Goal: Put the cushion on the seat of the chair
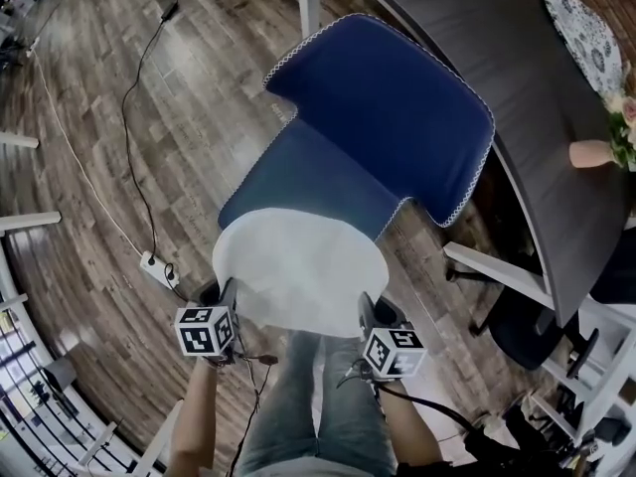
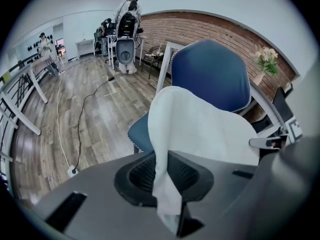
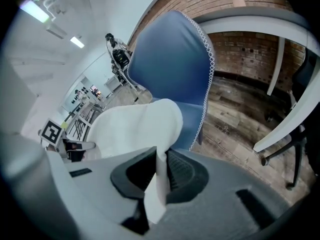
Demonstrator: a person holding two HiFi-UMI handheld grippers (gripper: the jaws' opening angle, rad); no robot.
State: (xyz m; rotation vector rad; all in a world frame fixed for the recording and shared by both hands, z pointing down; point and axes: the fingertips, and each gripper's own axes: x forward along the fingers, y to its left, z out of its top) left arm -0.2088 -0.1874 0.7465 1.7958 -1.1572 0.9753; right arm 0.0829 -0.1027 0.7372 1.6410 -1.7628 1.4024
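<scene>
One blue chair point(image 1: 388, 107) is facing the person, its seat point(image 1: 298, 172) partly showing beyond the white cushion point(image 1: 298, 271), which is hanging over the seat's near edge; can't tell whether it is touching yet. Judging the step as lowering: both ends should be going down level, with the cushion eased toward the far backrest point(image 1: 397, 87) so it is centring on the seat, then both sides let go together. Left gripper point(image 1: 230, 291) is pinching the cushion's near-left edge, right gripper point(image 1: 365, 306) the near-right edge. In each gripper view the jaws are standing nearly together, clamping thin white fabric, with nothing else between them.
</scene>
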